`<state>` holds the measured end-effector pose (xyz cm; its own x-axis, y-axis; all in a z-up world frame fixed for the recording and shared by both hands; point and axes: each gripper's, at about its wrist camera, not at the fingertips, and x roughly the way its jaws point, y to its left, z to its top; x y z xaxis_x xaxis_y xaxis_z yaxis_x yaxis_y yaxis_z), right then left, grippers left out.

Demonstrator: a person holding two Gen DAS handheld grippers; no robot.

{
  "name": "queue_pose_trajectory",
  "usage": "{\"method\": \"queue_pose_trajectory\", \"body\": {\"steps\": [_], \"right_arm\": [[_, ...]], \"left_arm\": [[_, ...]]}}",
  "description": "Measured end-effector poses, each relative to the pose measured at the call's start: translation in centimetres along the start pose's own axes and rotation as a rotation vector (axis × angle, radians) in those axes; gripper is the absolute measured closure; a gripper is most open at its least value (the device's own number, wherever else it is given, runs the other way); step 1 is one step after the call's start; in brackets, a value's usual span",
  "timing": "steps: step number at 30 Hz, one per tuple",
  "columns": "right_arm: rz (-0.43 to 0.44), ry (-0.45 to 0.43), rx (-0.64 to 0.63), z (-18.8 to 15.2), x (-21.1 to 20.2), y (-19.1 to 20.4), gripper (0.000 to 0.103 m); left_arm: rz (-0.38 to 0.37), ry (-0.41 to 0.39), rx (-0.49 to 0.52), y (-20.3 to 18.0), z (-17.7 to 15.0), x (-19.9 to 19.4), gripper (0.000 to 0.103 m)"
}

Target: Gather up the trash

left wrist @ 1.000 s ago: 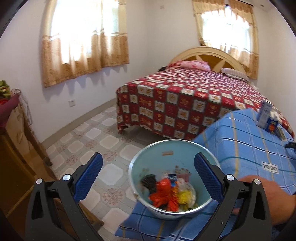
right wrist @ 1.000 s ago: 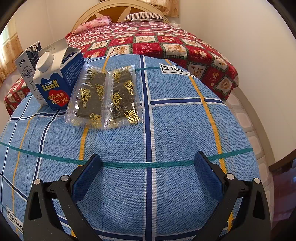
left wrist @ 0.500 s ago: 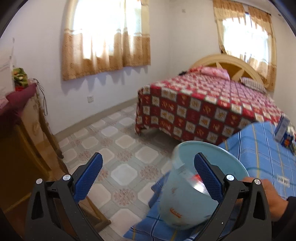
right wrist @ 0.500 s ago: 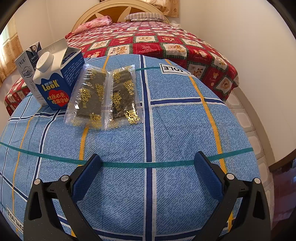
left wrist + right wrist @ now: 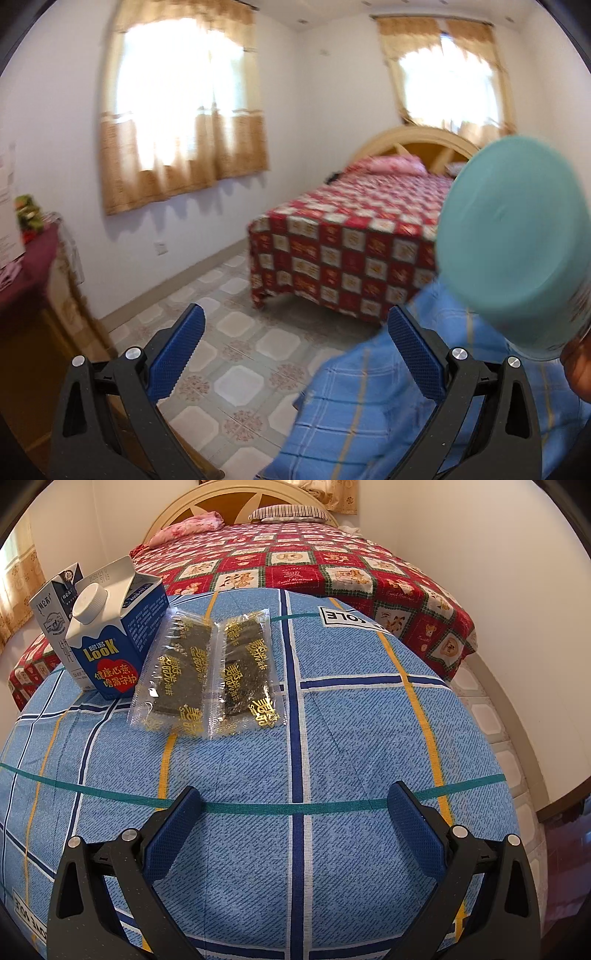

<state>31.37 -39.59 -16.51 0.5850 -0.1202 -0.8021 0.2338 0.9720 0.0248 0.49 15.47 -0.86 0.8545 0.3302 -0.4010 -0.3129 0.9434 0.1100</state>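
Here, in the left wrist view, the left gripper (image 5: 295,332) hangs over the tiled floor (image 5: 236,384), jaws spread wide and empty. A teal bin (image 5: 517,243), blurred, is lifted by a bare hand (image 5: 580,369) at the right edge, its base turned toward the camera, probably tipped for moving or emptying. In the right wrist view, the right gripper (image 5: 295,816) hovers spread and empty above the blue checked cloth (image 5: 351,757). 2 seaweed packets (image 5: 210,679) lie flat, side by side, long axes running away from the camera, just beside 2 upright cartons (image 5: 110,646).
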Motion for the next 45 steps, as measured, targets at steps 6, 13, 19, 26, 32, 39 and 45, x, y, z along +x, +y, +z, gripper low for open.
{"method": "queue_pose_trajectory", "body": {"steps": [6,13,19,26,32,39,45], "right_arm": [[-0.001,0.0,0.0,0.0,0.0,0.0,0.004],[-0.001,0.001,0.001,0.0,0.0,0.0,0.004],[-0.001,0.001,0.001,0.0,0.0,0.0,0.004],[-0.001,0.001,0.001,0.0,0.0,0.0,0.004],[-0.001,0.001,0.002,0.0,0.0,0.0,0.004],[-0.002,0.001,0.002,0.1,0.1,0.0,0.004],[-0.003,0.002,0.003,0.1,0.1,0.0,0.004]], "left_arm": [[-0.068,0.039,0.097,-4.8,-1.2,0.5,0.006],[-0.117,0.077,0.152,-7.7,-2.3,1.0,0.006],[-0.127,0.089,0.149,-8.1,-2.9,1.3,0.006],[-0.119,0.078,0.111,-6.8,-2.4,1.0,0.006],[-0.081,0.001,0.018,-4.1,-0.7,-0.3,0.006],[0.012,-0.092,-0.066,0.5,1.1,-1.8,0.006],[0.031,-0.015,-0.087,2.2,0.2,0.4,0.006]]}}
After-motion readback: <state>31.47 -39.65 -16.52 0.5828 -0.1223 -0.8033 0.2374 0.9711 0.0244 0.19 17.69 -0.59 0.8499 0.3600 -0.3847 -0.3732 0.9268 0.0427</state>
